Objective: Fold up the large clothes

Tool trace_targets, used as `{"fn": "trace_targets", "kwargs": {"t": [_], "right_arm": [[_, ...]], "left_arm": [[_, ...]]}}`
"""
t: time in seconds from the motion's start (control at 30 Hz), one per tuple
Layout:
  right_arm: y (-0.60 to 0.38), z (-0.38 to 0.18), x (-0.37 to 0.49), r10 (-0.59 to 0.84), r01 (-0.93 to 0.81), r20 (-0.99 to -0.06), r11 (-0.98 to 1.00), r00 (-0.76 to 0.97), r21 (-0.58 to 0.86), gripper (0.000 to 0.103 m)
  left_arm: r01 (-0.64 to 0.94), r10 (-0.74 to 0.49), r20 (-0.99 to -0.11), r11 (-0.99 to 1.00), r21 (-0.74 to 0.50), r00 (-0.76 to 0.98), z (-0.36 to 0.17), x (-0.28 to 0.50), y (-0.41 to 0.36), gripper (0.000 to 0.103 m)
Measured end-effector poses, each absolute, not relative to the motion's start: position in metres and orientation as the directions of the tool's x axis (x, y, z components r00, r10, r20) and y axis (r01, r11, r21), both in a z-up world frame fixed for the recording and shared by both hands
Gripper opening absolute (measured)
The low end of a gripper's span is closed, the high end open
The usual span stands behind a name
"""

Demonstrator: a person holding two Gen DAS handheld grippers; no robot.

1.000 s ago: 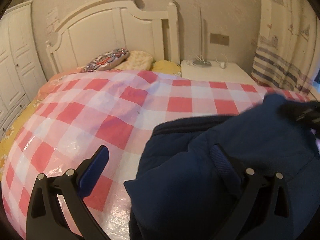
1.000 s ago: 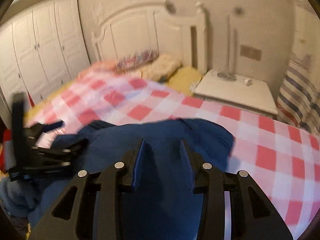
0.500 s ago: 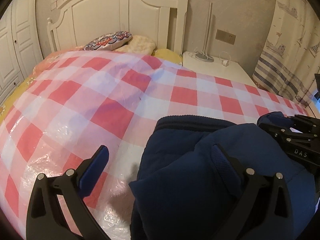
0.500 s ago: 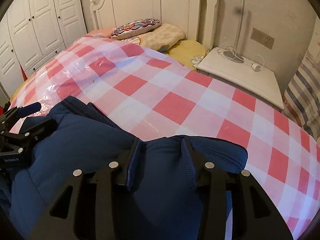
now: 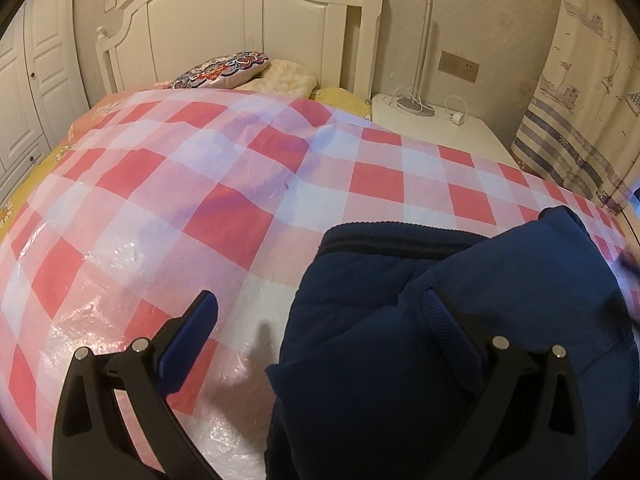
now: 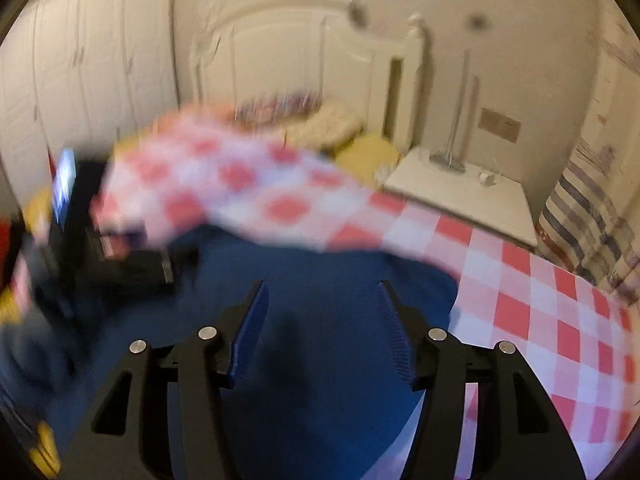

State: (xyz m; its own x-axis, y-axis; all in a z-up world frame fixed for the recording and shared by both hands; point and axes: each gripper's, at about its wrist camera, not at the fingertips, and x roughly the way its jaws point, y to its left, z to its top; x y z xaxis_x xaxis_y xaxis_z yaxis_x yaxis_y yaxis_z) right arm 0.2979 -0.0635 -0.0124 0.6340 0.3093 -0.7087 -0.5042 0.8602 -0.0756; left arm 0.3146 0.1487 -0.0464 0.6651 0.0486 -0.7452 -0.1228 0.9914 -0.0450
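A navy blue padded garment [image 5: 460,320] lies bunched on the red-and-white checked bed cover [image 5: 200,208]. My left gripper [image 5: 320,312] is open; its right finger rests over the garment's left part, its left finger over the bare cover. In the blurred right wrist view the garment [image 6: 320,272] lies under my right gripper [image 6: 322,300], which is open and empty above the cloth. The left gripper [image 6: 104,248] shows there as a dark blur at the left.
A white headboard [image 5: 240,28] and pillows [image 5: 224,70] stand at the bed's far end. A white nightstand [image 5: 436,124] with a lamp stands to the right, by a striped curtain [image 5: 580,128]. White wardrobes [image 6: 80,80] line the left wall.
My right gripper has opened, let go of the garment's fold and drawn back quickly, blurring its view. It has left the left wrist view. The left gripper has stayed open.
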Motion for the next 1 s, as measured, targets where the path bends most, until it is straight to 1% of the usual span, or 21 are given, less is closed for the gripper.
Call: {"fn": "trace_targets", "kwargs": {"t": [0.03, 0.1, 0.27, 0.33, 0.37, 0.4, 0.47, 0.53, 0.57, 0.6, 0.63, 0.67, 0.73, 0.8, 0.83, 0.9, 0.93, 1.0], "right_arm": [[-0.067, -0.021, 0.298, 0.341, -0.497, -0.681, 0.867, 0.648, -0.039, 0.058], [-0.073, -0.026, 0.306, 0.373, -0.49, -0.686, 0.871, 0.625, 0.028, 0.058], [-0.071, -0.016, 0.299, 0.325, -0.464, -0.703, 0.886, 0.633, -0.008, 0.058], [-0.079, -0.006, 0.286, 0.336, -0.436, -0.692, 0.899, 0.639, 0.034, 0.06], [-0.086, -0.001, 0.275, 0.366, -0.427, -0.676, 0.9, 0.64, 0.083, 0.066], [-0.095, 0.003, 0.26, 0.4, -0.419, -0.655, 0.898, 0.641, 0.138, 0.078], [-0.098, 0.0, 0.233, 0.406, -0.427, -0.633, 0.895, 0.659, 0.13, 0.09], [-0.087, -0.018, 0.213, 0.382, -0.467, -0.654, 0.883, 0.652, 0.05, 0.09], [-0.088, -0.023, 0.207, 0.387, -0.463, -0.632, 0.885, 0.671, 0.05, 0.091], [-0.091, -0.025, 0.208, 0.401, -0.46, -0.632, 0.884, 0.663, 0.079, 0.091], [-0.098, -0.026, 0.211, 0.422, -0.448, -0.648, 0.883, 0.635, 0.136, 0.092], [-0.101, -0.022, 0.212, 0.422, -0.432, -0.665, 0.887, 0.616, 0.162, 0.092], [-0.104, -0.014, 0.202, 0.412, -0.429, -0.668, 0.891, 0.62, 0.152, 0.092], [-0.103, -0.008, 0.183, 0.42, -0.446, -0.658, 0.884, 0.626, 0.14, 0.092], [-0.103, -0.01, 0.176, 0.426, -0.45, -0.656, 0.881, 0.622, 0.146, 0.094], [-0.104, -0.023, 0.163, 0.458, -0.452, -0.658, 0.87, 0.597, 0.195, 0.095], [-0.104, -0.031, 0.16, 0.468, -0.447, -0.652, 0.868, 0.597, 0.214, 0.099], [-0.103, -0.041, 0.149, 0.463, -0.442, -0.613, 0.875, 0.64, 0.2, 0.099]], "left_arm": [[-0.127, 0.049, -0.749, 0.991, -0.047, 0.66, -0.048, 0.315, 0.15, 0.101], [-0.13, 0.042, -0.756, 0.99, -0.057, 0.654, -0.049, 0.316, 0.151, 0.101], [-0.139, 0.04, -0.764, 0.988, -0.065, 0.644, -0.051, 0.317, 0.153, 0.101], [-0.146, 0.04, -0.764, 0.987, -0.072, 0.644, -0.051, 0.316, 0.155, 0.101], [-0.148, 0.039, -0.764, 0.986, -0.074, 0.644, -0.051, 0.316, 0.155, 0.101], [-0.15, 0.043, -0.763, 0.986, -0.071, 0.645, -0.051, 0.316, 0.155, 0.101], [-0.151, 0.06, -0.758, 0.987, -0.051, 0.649, -0.05, 0.315, 0.152, 0.101], [-0.151, 0.073, -0.753, 0.988, -0.035, 0.654, -0.049, 0.313, 0.15, 0.101], [-0.151, 0.075, -0.751, 0.988, -0.033, 0.656, -0.048, 0.313, 0.149, 0.101], [-0.153, 0.079, -0.749, 0.988, -0.03, 0.658, -0.048, 0.312, 0.149, 0.101], [-0.157, 0.092, -0.744, 0.987, -0.018, 0.662, -0.047, 0.311, 0.148, 0.101], [-0.162, 0.106, -0.741, 0.987, -0.004, 0.663, -0.046, 0.311, 0.147, 0.101], [-0.167, 0.129, -0.733, 0.986, 0.022, 0.667, -0.045, 0.309, 0.145, 0.101], [-0.166, 0.124, -0.735, 0.986, 0.015, 0.667, -0.045, 0.31, 0.146, 0.101], [-0.166, 0.118, -0.737, 0.986, 0.009, 0.666, -0.045, 0.31, 0.147, 0.101], [-0.166, 0.113, -0.737, 0.986, 0.001, 0.667, -0.046, 0.31, 0.149, 0.101], [-0.167, 0.114, -0.736, 0.986, 0.001, 0.668, -0.046, 0.309, 0.149, 0.101], [-0.169, 0.112, -0.735, 0.986, -0.004, 0.669, -0.046, 0.309, 0.15, 0.101]]}}
